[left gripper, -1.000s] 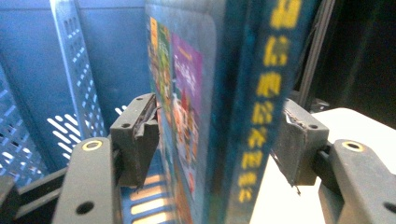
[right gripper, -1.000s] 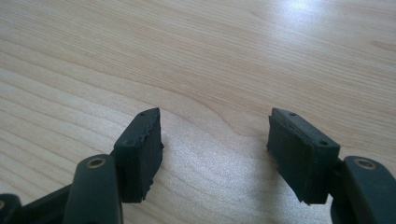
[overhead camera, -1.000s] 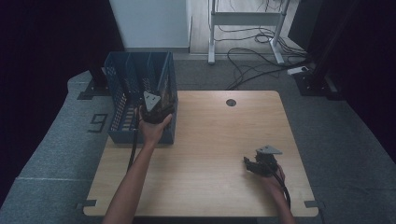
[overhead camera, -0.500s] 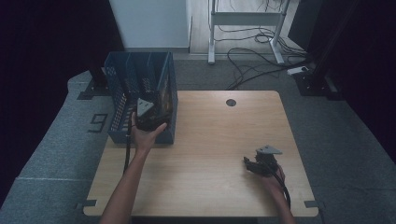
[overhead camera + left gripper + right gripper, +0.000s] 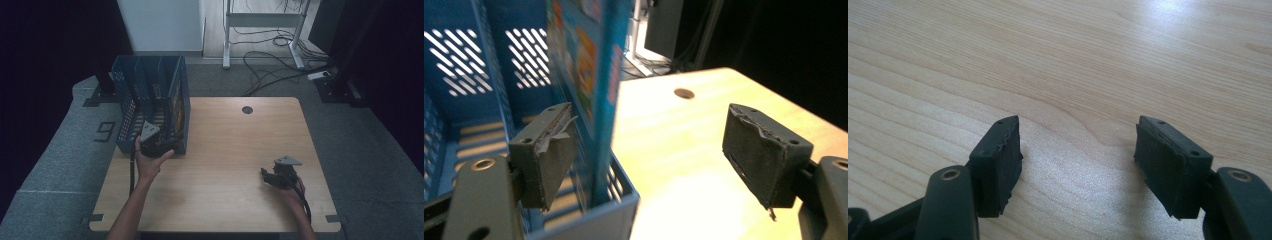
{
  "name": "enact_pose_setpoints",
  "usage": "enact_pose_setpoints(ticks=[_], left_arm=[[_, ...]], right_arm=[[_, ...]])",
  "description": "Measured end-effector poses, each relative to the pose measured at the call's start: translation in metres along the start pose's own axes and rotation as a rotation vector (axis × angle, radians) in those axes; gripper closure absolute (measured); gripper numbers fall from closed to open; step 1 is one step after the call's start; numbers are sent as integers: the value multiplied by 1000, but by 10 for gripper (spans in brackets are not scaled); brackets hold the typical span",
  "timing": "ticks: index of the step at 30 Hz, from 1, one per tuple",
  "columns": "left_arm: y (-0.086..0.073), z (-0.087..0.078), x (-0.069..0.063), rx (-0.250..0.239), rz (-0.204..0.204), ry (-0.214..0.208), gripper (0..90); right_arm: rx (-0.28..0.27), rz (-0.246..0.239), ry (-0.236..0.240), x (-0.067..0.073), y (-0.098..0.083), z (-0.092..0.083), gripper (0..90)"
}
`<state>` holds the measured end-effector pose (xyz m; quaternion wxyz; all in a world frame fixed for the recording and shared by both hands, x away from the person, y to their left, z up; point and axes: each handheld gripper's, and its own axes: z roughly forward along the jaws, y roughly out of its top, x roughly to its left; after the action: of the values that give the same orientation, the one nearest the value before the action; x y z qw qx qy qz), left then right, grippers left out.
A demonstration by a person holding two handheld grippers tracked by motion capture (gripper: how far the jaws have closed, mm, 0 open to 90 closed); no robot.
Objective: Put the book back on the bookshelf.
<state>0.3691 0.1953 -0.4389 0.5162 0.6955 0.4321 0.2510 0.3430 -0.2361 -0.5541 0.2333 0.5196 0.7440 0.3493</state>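
left gripper [image 5: 649, 150]: rubbery fingers just opening, released glossy thin book [image 5: 589, 75] | slotted plastic crate [image 5: 150, 95] | right gripper [image 5: 1078, 160]: fingers wide, empty

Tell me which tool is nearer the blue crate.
Left. The left tool sits at the blue crate's near end, jaws just opening around the upright book; the right tool rests far across the table.
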Motion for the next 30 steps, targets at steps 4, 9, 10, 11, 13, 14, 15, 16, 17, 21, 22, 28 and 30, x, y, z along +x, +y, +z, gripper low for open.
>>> enact_pose_setpoints(ticks=[4, 9, 10, 11, 13, 14, 15, 16, 17, 21, 22, 28, 30], left_arm=[[-13, -9, -4, 8, -12, -19, 213], [-32, -18, -5, 36, -29, -52, 210], [-36, -20, -5, 41, -28, -56, 206], [-41, -21, -6, 51, -22, -62, 203], [-49, -24, -6, 69, -19, -67, 192], [-53, -26, -7, 78, -17, -70, 192], [-57, -27, -7, 86, -16, -74, 190], [-60, -28, -7, 94, -15, -73, 190], [-63, -29, -7, 102, -9, -73, 190], [-72, -32, -5, 119, -7, -60, 188], [-73, -32, -4, 123, -11, -59, 188], [-73, -29, 0, 140, -25, -47, 188], [-74, -29, 0, 146, -27, -49, 189]], right_arm=[[0, -1, 1, 0, 0, 0, 341], [0, -1, 3, 0, 0, 0, 339], [0, -1, 2, 0, 0, 0, 339], [0, 0, 2, 0, 0, 0, 339], [0, 0, 2, 0, 0, 0, 339], [0, 0, 1, 0, 0, 0, 340], [0, 0, 1, 0, 0, 0, 339], [0, -1, 0, 0, 0, 0, 339], [0, -1, -1, 0, 0, 0, 339], [0, -1, -1, 0, 0, 0, 339], [0, -1, -1, 0, 0, 0, 339], [0, -2, -2, 0, 0, 0, 339], [1, -1, -3, 0, 0, 0, 337]])
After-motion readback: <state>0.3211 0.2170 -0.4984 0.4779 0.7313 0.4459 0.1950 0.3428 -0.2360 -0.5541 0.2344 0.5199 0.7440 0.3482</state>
